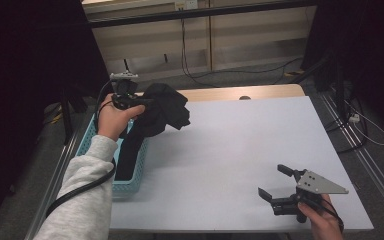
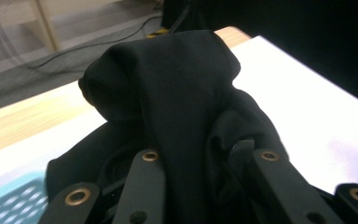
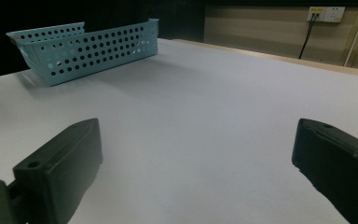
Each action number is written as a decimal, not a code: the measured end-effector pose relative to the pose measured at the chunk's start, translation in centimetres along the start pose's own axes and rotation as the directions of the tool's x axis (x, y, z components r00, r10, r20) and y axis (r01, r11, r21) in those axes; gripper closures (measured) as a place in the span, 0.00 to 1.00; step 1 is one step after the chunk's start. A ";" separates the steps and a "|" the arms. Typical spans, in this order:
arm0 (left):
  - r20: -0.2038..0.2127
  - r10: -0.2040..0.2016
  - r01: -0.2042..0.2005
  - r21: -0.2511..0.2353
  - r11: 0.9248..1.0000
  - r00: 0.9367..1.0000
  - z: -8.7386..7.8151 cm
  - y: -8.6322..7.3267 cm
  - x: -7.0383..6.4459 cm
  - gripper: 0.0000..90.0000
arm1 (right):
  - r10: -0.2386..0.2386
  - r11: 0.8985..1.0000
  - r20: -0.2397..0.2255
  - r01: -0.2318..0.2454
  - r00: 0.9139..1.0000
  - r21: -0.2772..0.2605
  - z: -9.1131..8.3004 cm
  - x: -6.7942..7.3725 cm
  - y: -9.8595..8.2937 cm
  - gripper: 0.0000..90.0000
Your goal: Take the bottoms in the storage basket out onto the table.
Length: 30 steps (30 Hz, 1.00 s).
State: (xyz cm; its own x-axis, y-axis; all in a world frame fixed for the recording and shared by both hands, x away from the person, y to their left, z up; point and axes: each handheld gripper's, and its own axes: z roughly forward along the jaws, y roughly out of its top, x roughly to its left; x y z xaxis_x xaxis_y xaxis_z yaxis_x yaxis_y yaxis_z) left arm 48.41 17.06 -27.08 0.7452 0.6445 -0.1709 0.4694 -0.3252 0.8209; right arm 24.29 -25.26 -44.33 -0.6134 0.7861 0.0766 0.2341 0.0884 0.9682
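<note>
A dim room with cables along the far wall lay behind a white table (image 1: pixel 240 145). At the left of the high view, a black garment (image 1: pixel 162 110) hung from the left gripper (image 1: pixel 130 101), its jaws pinching a fold, the tail trailing into a blue basket (image 1: pixel 130 187). It looked soft, light and floppy; gripping a bunched fold seemed safest. The right gripper (image 1: pixel 280 184) hovered lower right, spread, holding nothing.
</note>
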 end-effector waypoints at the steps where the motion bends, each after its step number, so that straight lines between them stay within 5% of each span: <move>1: 0.011 -0.001 0.001 -0.001 1.000 1.000 0.2 0.2 -0.3 0.83 | 0.000 1.000 0.000 0.000 1.000 0.000 0.0 0.0 0.0 0.00; 16: 0.114 0.073 -0.071 -0.024 0.997 0.991 3.9 1.8 -5.8 0.83 | -0.006 1.000 -0.003 0.006 1.000 0.001 0.0 0.0 0.0 0.00; 30: 0.254 0.098 -0.076 -0.093 0.993 0.962 6.9 2.5 -10.5 0.83 | -0.010 1.000 -0.004 0.010 1.000 0.003 0.0 0.0 0.0 0.00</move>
State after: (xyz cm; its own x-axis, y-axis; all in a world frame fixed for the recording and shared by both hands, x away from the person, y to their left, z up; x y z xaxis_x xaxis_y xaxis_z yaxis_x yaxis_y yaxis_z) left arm 45.02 4.71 -26.95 0.8832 0.4129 -0.2223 0.3649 -0.3074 0.8789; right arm 24.30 -25.22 -44.34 -0.6185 0.7829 0.0677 0.2305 0.0984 0.9681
